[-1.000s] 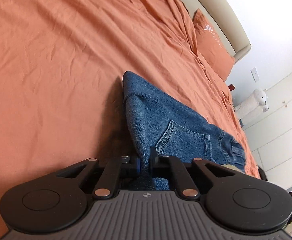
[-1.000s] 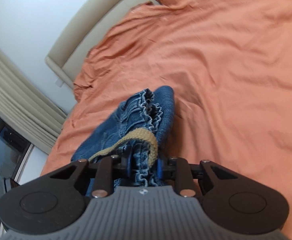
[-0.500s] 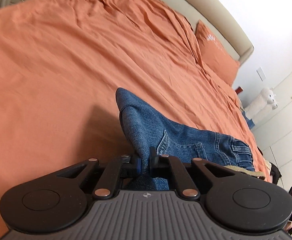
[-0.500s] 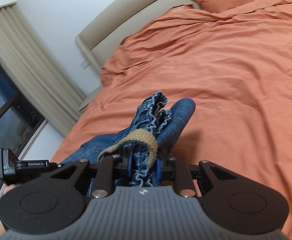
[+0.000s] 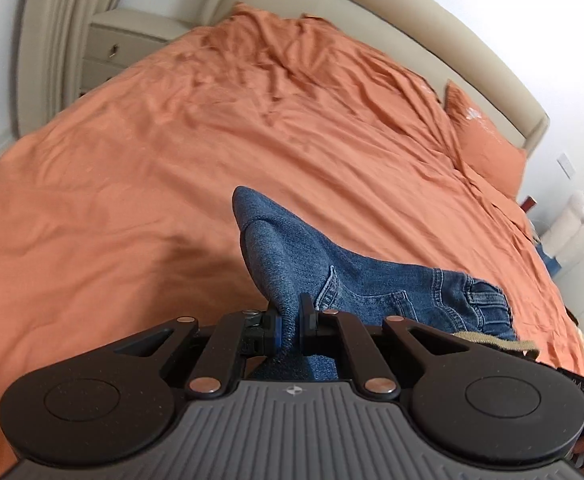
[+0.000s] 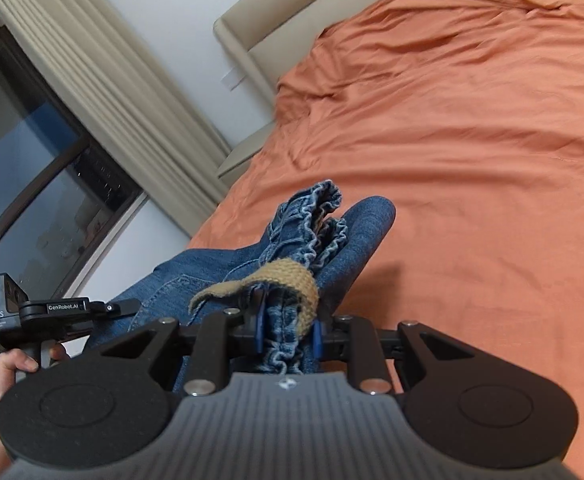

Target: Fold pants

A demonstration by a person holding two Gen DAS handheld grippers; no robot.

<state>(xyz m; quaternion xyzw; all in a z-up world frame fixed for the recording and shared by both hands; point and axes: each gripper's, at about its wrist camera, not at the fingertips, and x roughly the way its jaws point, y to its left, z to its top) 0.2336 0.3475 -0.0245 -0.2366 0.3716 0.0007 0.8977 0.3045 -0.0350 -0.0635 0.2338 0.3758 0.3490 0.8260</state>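
A: Jeans [image 5: 356,280], held up above the orange bedsheet [image 5: 132,200], stretched between both grippers. Left first?

B: Left gripper [image 5: 288,322], jaws pinched on a plain denim edge, near a stitched pocket. Tool points toward the beige headboard [image 5: 432,40], roughly level.

A: Right?

B: Right gripper [image 6: 286,326], clamped on the bunched elastic waistband [image 6: 316,216] with the tan drawstring [image 6: 276,280] draped over it. In that view the person's left hand [image 6: 12,364] shows on the other tool's handle, low by the window [image 6: 32,140].

A: Step?

B: Looks like carrying the pants up over the bed to lay them out or fold them over; hanging part is hidden below the tools. Next probably needs both grips lowered together, kept taut, so the denim lands flat, no twist. Drawstring could get trapped in the fold.
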